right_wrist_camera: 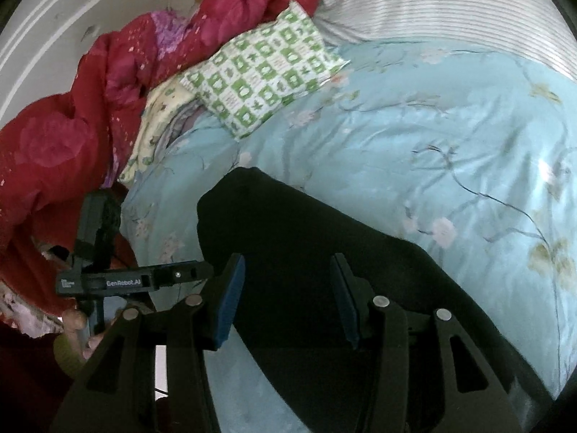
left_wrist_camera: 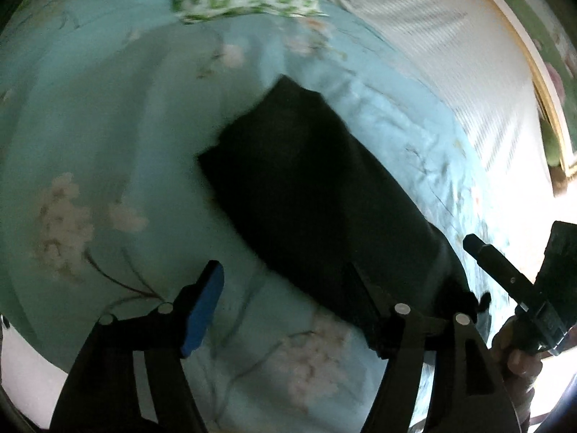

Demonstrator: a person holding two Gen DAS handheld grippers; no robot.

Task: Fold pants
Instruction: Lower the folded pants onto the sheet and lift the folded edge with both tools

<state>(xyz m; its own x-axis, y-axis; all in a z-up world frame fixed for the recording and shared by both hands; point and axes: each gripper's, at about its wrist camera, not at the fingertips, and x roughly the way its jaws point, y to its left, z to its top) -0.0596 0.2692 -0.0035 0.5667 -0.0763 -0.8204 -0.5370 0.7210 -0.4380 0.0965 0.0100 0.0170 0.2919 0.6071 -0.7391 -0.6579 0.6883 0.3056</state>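
Dark pants [left_wrist_camera: 306, 195] lie folded lengthwise on a light blue floral bedspread [left_wrist_camera: 108, 144]. In the left wrist view my left gripper [left_wrist_camera: 288, 296] is open, its blue-padded left finger [left_wrist_camera: 205, 310] over the bedspread and its right finger over the near end of the pants. The right gripper's body [left_wrist_camera: 505, 274] shows at the right edge. In the right wrist view my right gripper [right_wrist_camera: 286, 296] is open and empty just above the pants [right_wrist_camera: 306, 245]. The left gripper's body [right_wrist_camera: 137, 278] shows to its left.
A green-and-white patterned pillow [right_wrist_camera: 267, 68] lies at the head of the bedspread [right_wrist_camera: 432, 137]. A red quilt [right_wrist_camera: 72, 119] is piled at the left. A white striped sheet [right_wrist_camera: 450, 7] covers the far side. A wooden bed edge [left_wrist_camera: 533, 54] runs at the right.
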